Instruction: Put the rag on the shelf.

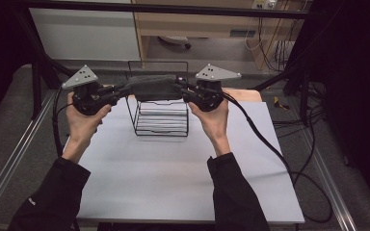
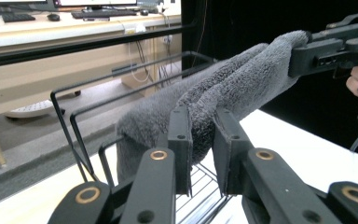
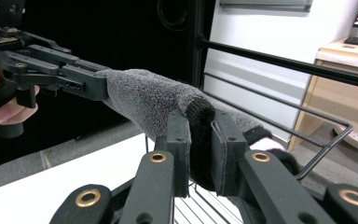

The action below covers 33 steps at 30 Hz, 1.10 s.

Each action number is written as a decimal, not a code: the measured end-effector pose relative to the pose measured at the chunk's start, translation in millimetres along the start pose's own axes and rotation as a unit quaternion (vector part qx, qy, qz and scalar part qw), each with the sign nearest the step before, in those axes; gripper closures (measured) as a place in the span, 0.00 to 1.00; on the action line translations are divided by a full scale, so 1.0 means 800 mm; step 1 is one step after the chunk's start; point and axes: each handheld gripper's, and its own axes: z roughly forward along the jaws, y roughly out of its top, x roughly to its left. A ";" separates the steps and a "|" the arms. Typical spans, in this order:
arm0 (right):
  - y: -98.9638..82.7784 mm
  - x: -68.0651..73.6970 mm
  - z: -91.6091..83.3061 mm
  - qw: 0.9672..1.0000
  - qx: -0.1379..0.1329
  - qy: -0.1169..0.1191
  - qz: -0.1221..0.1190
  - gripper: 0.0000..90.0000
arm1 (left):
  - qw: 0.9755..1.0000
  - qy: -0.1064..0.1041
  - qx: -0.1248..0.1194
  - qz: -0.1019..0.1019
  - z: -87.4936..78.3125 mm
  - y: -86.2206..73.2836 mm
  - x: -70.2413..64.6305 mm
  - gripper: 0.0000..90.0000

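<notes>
Two forearms in dark sleeves, two hands, two grippers, one grey towel, one black wire rack

Nearest, at 6 o'clock in the high view, bare white tabletop (image 1: 173, 178) under both sleeves; grey floor and metal rails at 9 and 3 o'clock, a loose black cable at 4 o'clock

Toward 10 o'clock, left gripper (image 1: 117, 93), jaws nearly together and pinching one end of the towel (image 1: 151, 86); in the left gripper view, the grey pile squeezed between the two black jaws (image 2: 200, 140). Toward 2 o'clock, right gripper (image 1: 184, 91), likewise nipped on the other end; in the right gripper view, a dark folded edge caught between its jaws (image 3: 200, 140)

Towel stretched level between the two grippers, above the top of the wire rack (image 1: 161, 120) at 12 o'clock, sagging slightly toward the top bars. Inside the rack, nothing but its own wire shelf bars

Farthest, at 12 o'clock, a wooden desk (image 1: 197, 24), a white panel at 11 o'clock, dark curtain at 3 o'clock
</notes>
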 end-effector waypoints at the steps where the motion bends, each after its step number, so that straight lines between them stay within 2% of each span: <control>1: -0.002 0.000 0.000 1.000 0.001 0.001 0.000 0.89 | 1.000 -0.001 0.003 0.000 0.000 -0.001 0.000 0.86; 6: -0.010 -0.002 0.000 1.000 0.006 0.007 -0.002 0.89 | 1.000 -0.006 0.016 -0.007 -0.004 0.002 0.000 0.83; 11: -0.014 -0.002 0.000 1.000 0.005 0.007 -0.005 0.88 | 1.000 -0.002 0.023 -0.018 -0.011 0.019 0.001 0.79; 16: -0.016 0.000 0.000 1.000 0.007 0.005 -0.011 0.88 | 1.000 0.001 0.011 -0.024 -0.015 0.038 0.002 0.83; 19: -0.018 0.000 0.001 1.000 0.010 0.007 -0.013 0.88 | 0.999 0.003 0.022 -0.027 -0.008 0.042 0.003 0.89; 22: -0.020 -0.001 0.001 1.000 0.009 0.008 -0.012 0.87 | 0.998 -0.002 0.049 -0.037 0.005 0.038 0.006 0.95; 25: -0.022 -0.001 0.001 1.000 0.011 0.010 -0.013 0.86 | 0.997 -0.013 0.064 -0.044 0.015 0.031 0.006 0.99; 33: -0.024 0.002 0.000 0.999 0.022 0.018 -0.016 0.76 | 0.995 -0.021 0.088 -0.039 0.022 0.010 0.000 1.00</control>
